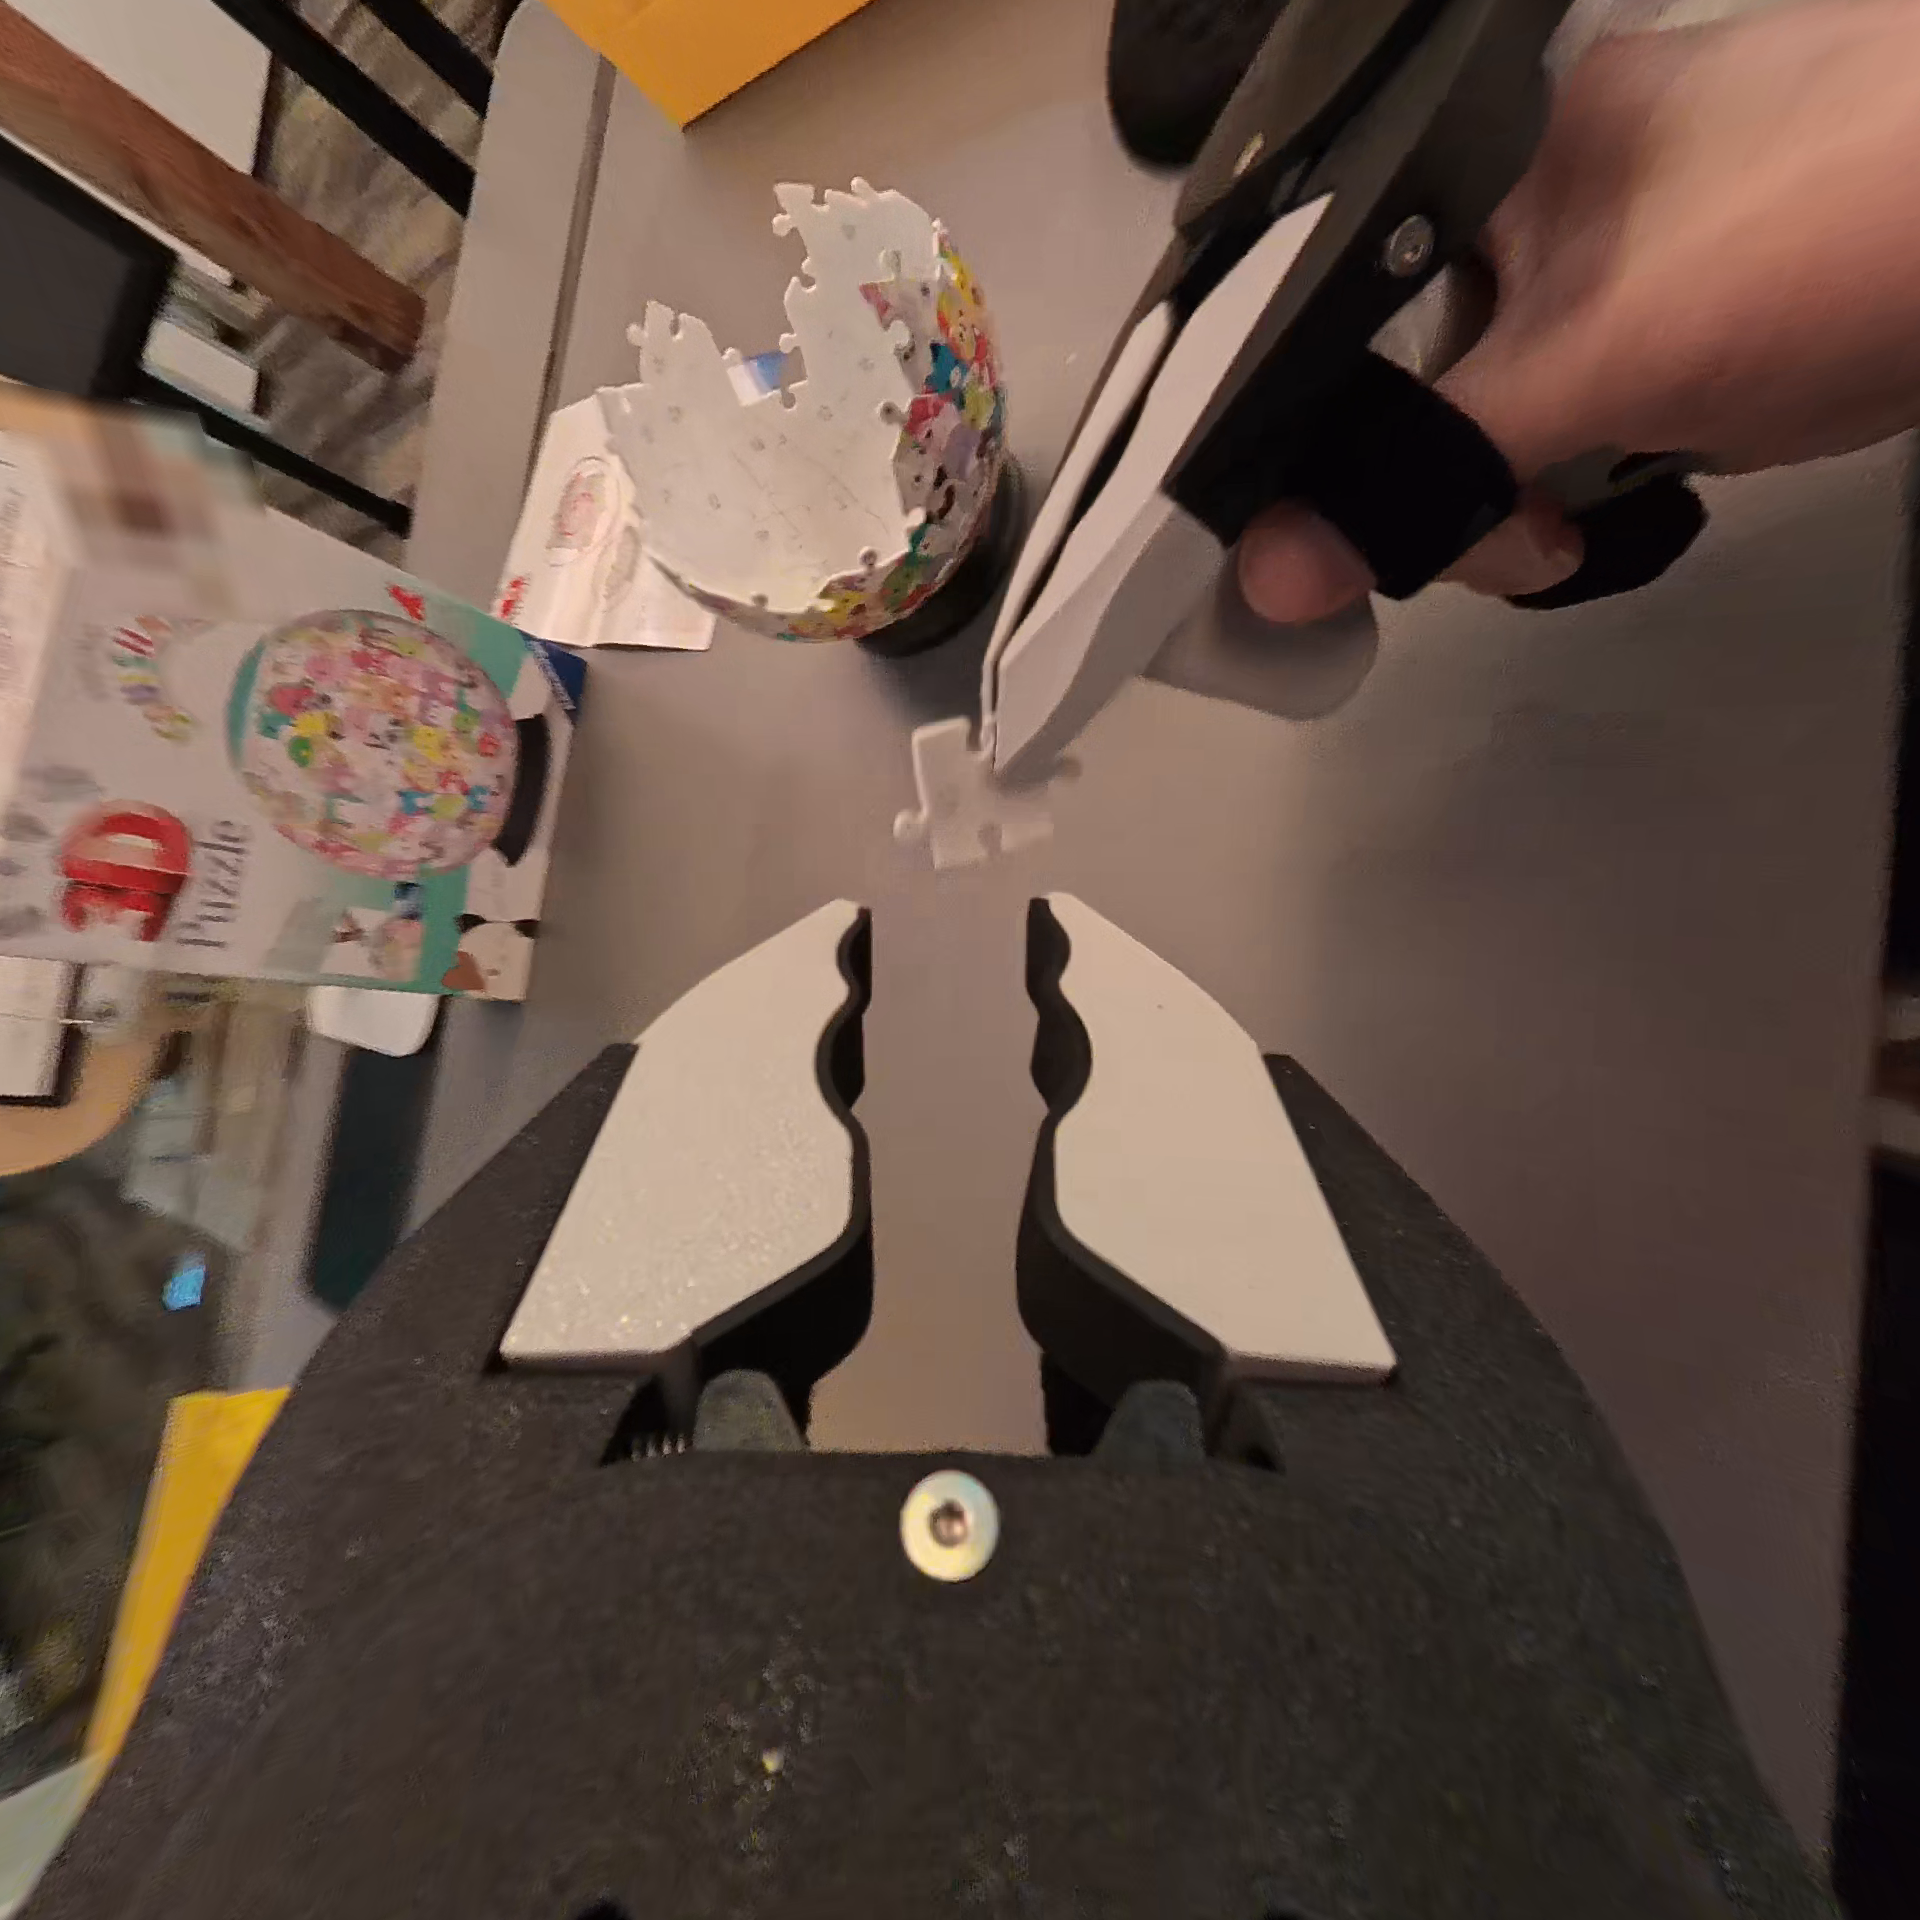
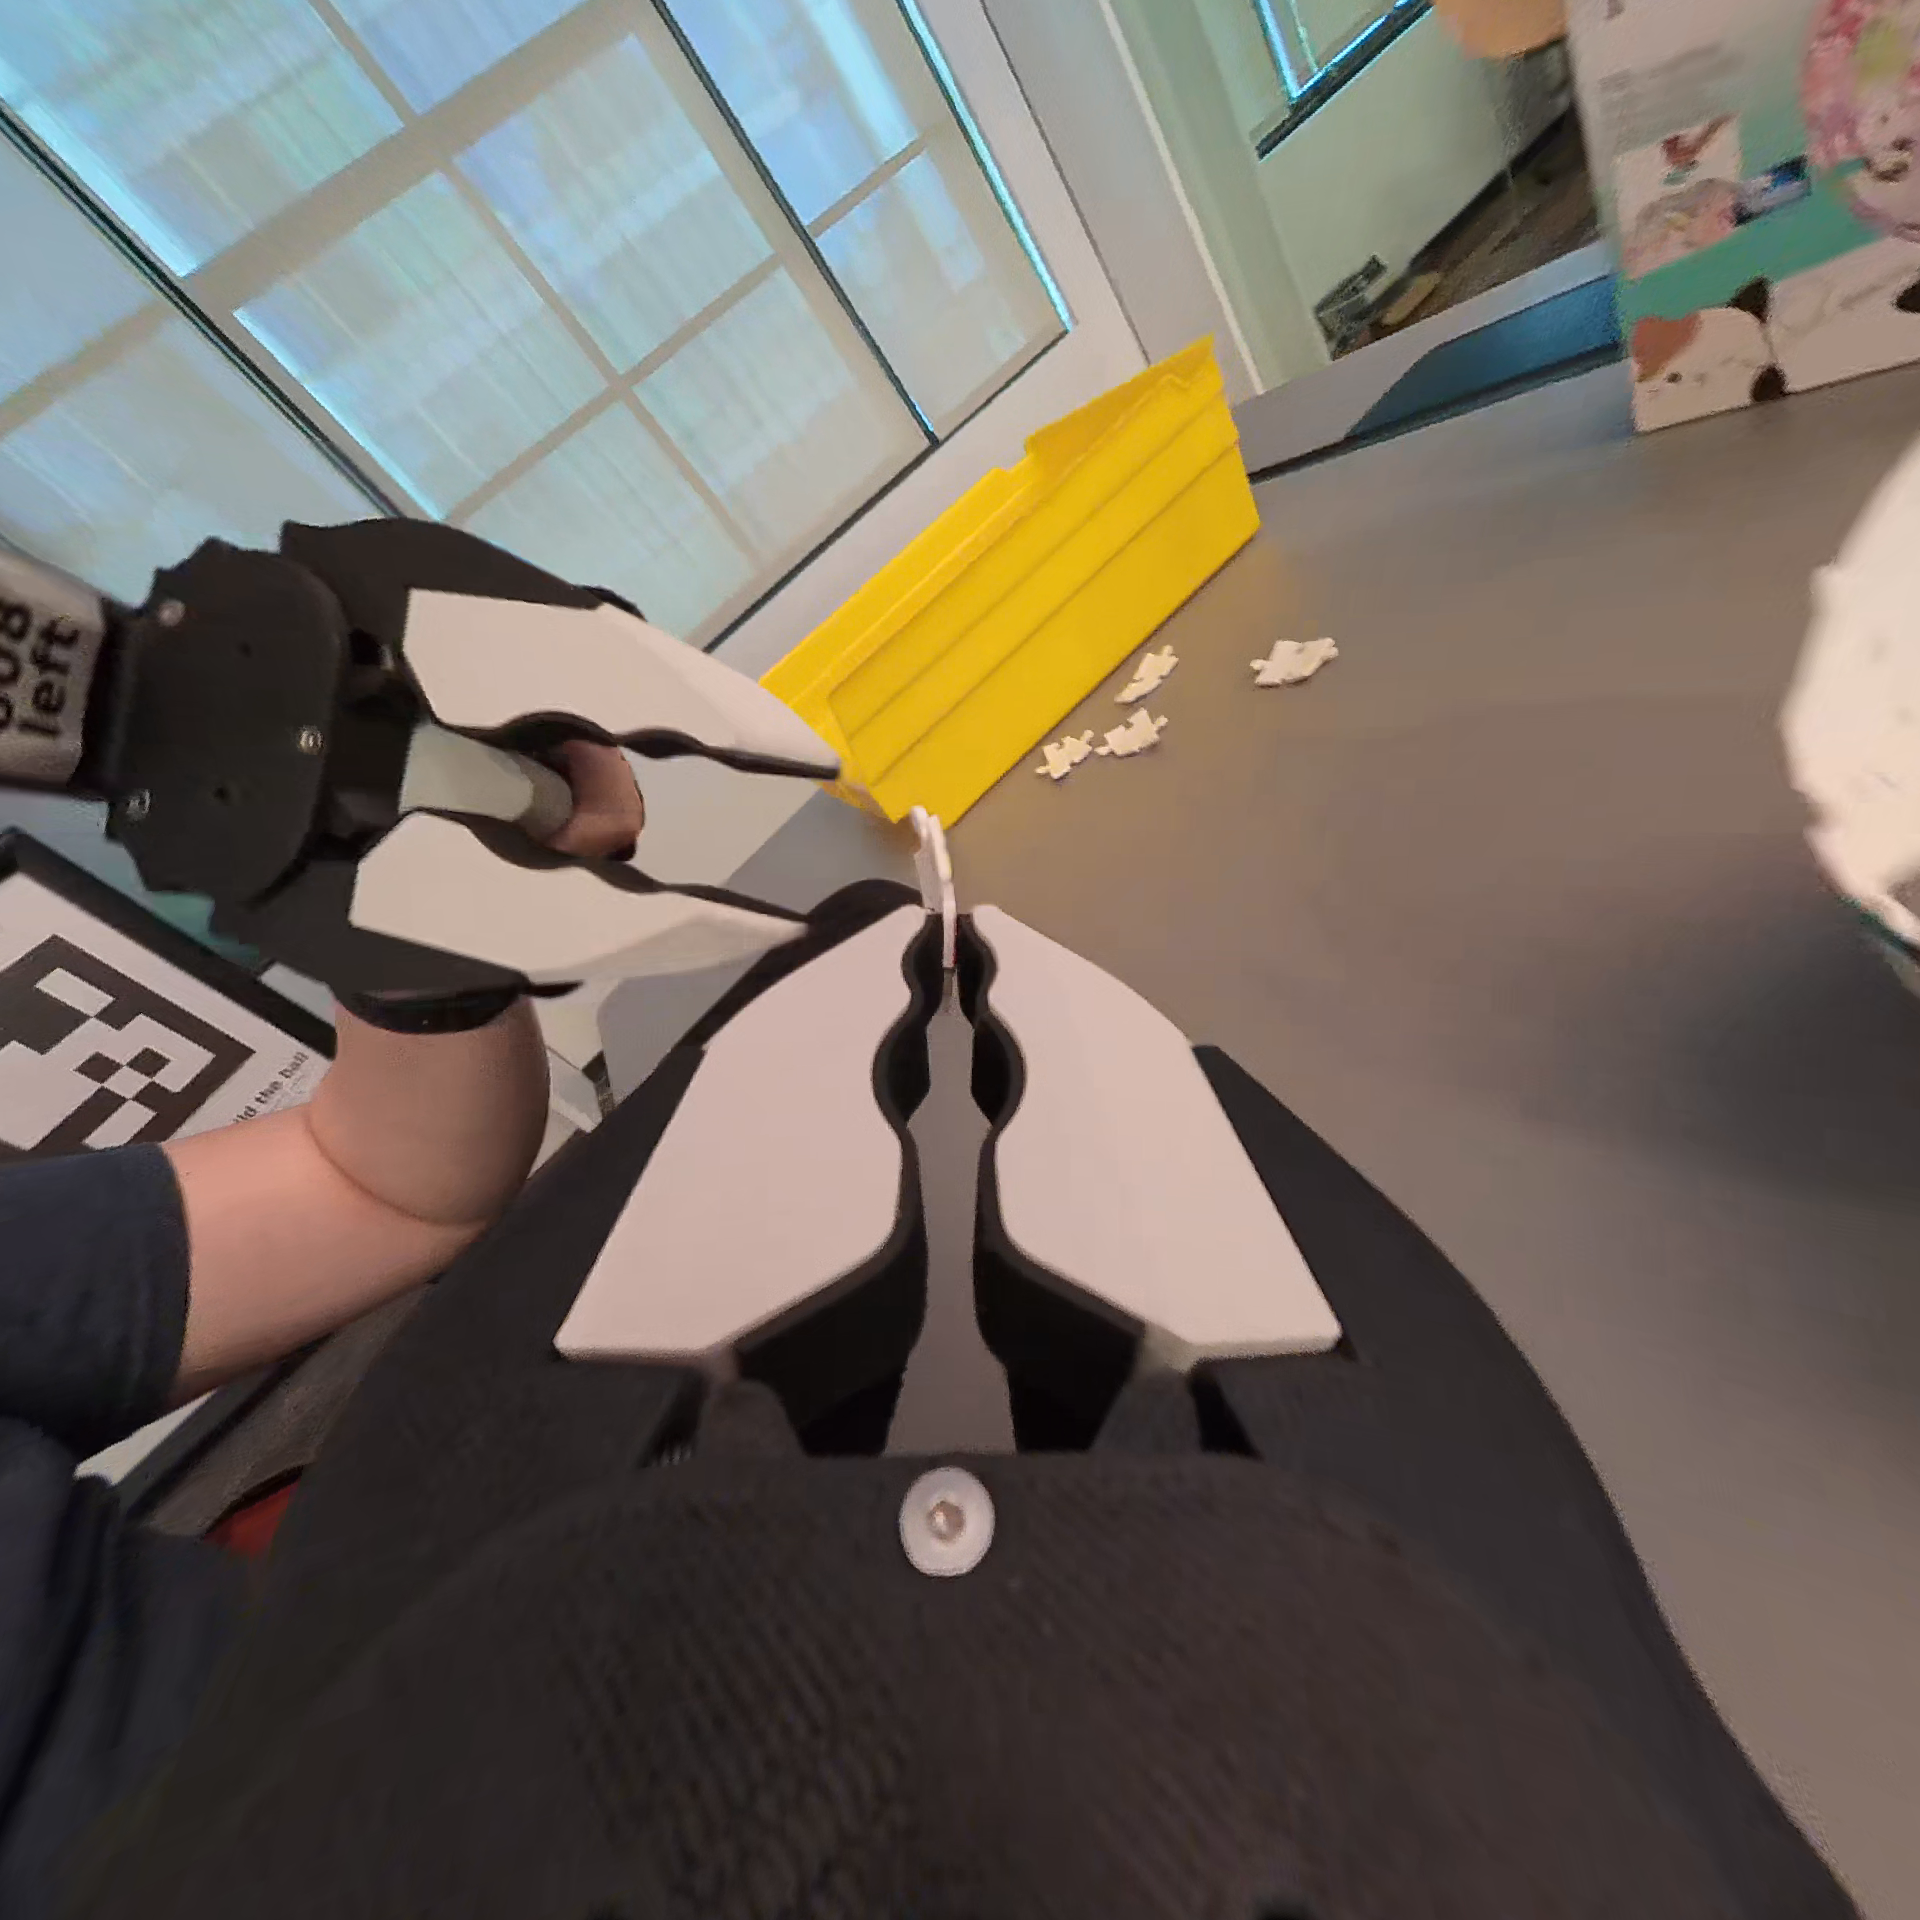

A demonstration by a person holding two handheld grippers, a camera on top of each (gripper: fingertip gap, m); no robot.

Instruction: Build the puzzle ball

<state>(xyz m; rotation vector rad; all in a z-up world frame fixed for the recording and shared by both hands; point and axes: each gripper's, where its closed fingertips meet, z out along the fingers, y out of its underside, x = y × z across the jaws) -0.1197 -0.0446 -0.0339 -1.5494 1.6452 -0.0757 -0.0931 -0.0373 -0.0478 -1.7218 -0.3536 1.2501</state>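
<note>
The half-built puzzle ball (image 1: 831,457), white inside and colourful outside, sits on a dark stand on the grey table; its blurred white edge shows in the right wrist view (image 2: 1860,748). My right gripper (image 2: 948,920) is shut on a white puzzle piece (image 2: 935,862) held edge-on above the table. In the left wrist view the same gripper (image 1: 1003,764) pinches that piece (image 1: 961,805) just ahead of my left gripper (image 1: 948,909), which is open and empty. In the right wrist view the left gripper (image 2: 821,842) is open just left of the piece.
A yellow bin (image 2: 1039,623) stands at the table's far side with several loose white pieces (image 2: 1143,707) beside it. The puzzle box (image 1: 291,769) stands to the left of the ball, and a paper leaflet (image 1: 592,561) lies by it. A framed marker card (image 2: 114,1018) lies at left. The grippers are tip to tip, or close to it.
</note>
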